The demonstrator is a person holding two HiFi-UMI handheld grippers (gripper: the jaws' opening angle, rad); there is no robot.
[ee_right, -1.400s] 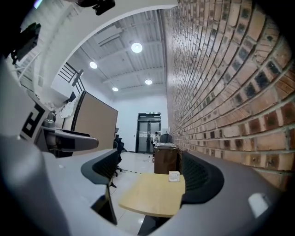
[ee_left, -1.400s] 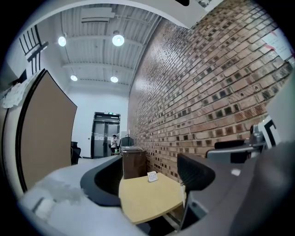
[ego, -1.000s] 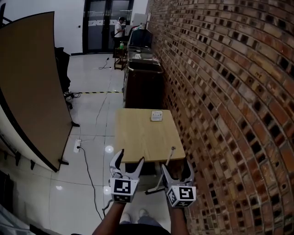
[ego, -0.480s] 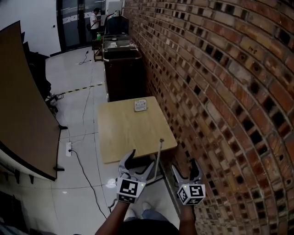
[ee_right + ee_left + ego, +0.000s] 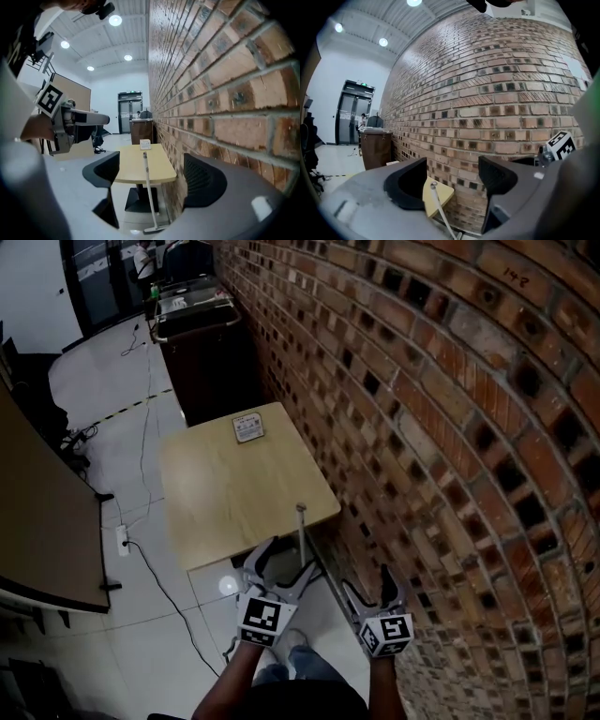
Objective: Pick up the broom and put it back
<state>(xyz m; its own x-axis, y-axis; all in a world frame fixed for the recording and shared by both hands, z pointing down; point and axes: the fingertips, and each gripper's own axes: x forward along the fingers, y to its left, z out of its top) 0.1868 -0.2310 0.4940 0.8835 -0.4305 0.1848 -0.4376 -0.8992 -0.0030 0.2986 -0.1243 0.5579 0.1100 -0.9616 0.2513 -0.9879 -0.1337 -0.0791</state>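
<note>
- The broom is seen propped by the table, not yet gripped.
- The left gripper and right gripper are held spread, empty.
- Grasping, lifting and returning are left.

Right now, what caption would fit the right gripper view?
Open right claw faces a broom propped against a table beside a brick wall.
</note>
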